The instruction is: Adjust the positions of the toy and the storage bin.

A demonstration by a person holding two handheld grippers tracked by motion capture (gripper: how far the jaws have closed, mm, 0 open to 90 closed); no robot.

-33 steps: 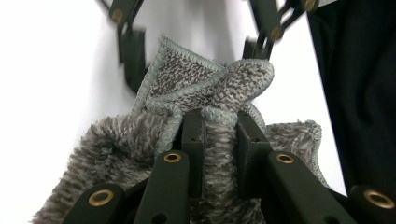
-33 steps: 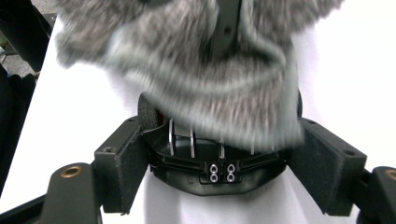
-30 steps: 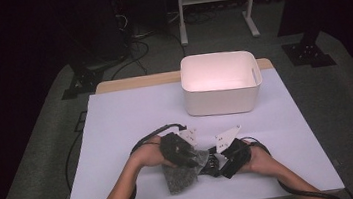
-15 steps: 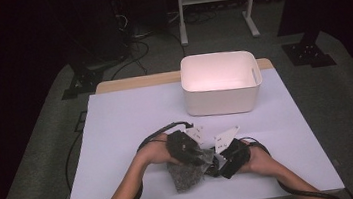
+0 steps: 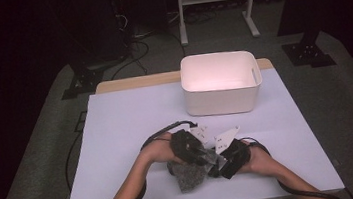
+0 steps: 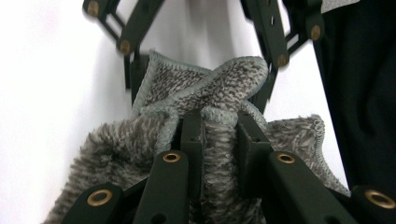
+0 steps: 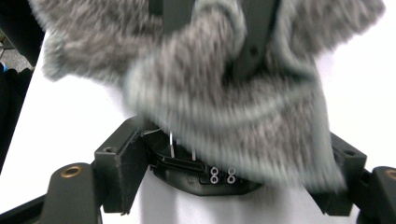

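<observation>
A grey fuzzy cloth (image 5: 188, 178) lies bunched near the table's front edge between both hands. My left gripper (image 6: 219, 121) is shut on a fold of the cloth (image 6: 219, 88), which bulges up between and around its jaws. In the high view the left gripper (image 5: 205, 156) points right, nose to nose with the right gripper (image 5: 220, 163). My right gripper (image 7: 233, 158) stands open, jaws wide apart, with a hanging part of the cloth (image 7: 224, 93) between them and not pinched. In the left gripper view the right gripper (image 6: 201, 77) straddles the cloth's far corner.
A white plastic bin (image 5: 220, 102) stands at the back of the white table (image 5: 127, 130), right of centre. Black cables trail from both grippers over the front edge. Dark floor and a stand's legs lie beyond the table.
The left hand has shifted a little to the right with the cloth, closer to the right gripper. The right hand has stayed still.
</observation>
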